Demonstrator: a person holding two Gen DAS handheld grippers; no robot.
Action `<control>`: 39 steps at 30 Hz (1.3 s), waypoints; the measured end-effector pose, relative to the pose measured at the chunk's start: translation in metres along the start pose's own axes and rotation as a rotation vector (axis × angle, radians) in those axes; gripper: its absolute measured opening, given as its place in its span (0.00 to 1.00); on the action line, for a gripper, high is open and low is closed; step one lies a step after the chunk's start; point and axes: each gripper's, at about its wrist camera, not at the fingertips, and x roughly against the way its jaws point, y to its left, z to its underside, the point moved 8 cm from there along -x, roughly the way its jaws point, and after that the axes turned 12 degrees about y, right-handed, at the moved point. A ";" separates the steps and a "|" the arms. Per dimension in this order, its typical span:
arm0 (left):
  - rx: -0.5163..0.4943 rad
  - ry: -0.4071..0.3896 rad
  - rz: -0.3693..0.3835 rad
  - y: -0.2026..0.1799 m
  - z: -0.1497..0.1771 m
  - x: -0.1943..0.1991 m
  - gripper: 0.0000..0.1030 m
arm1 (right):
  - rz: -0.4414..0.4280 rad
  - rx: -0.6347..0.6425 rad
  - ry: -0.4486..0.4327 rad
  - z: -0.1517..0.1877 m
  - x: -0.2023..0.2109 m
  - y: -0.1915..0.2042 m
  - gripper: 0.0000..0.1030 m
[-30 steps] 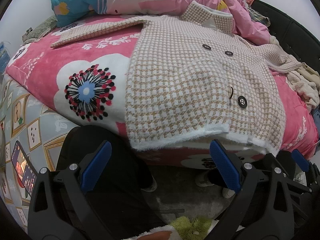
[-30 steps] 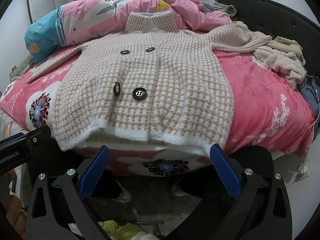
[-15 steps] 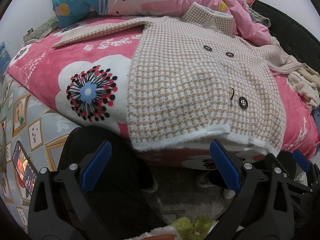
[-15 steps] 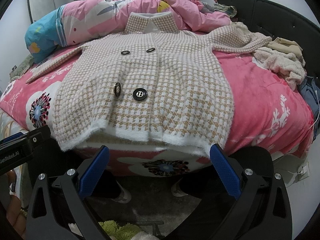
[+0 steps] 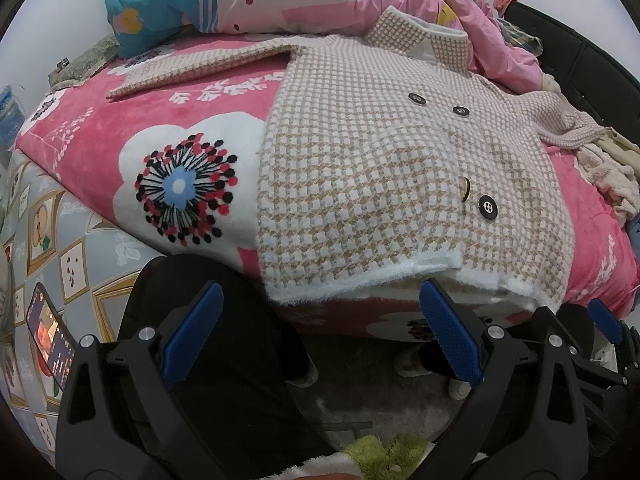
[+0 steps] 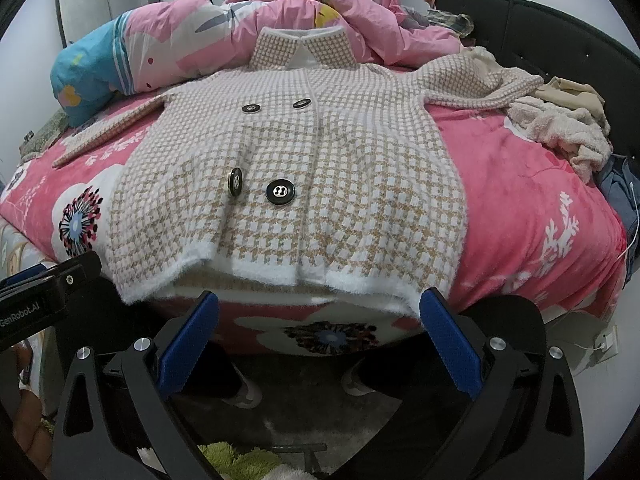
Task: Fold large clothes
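Coat (image 6: 288, 168) hem over bed edge (image 6: 520, 272), 2 spread tools (image 6: 318, 340) below.

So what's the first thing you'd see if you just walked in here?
The big checked coat with black buttons, spread flat in the middle of the bed, its fuzzy white hem hanging over the near edge. Under it lies a bright pink flowered blanket, and a rumpled pink quilt is heaped behind the collar. Both the left gripper and the right gripper are open, just short of the hem.
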 end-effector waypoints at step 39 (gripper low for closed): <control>0.054 -0.072 -0.083 0.020 -0.041 -0.012 0.92 | -0.014 0.092 -0.082 -0.061 -0.004 0.017 0.95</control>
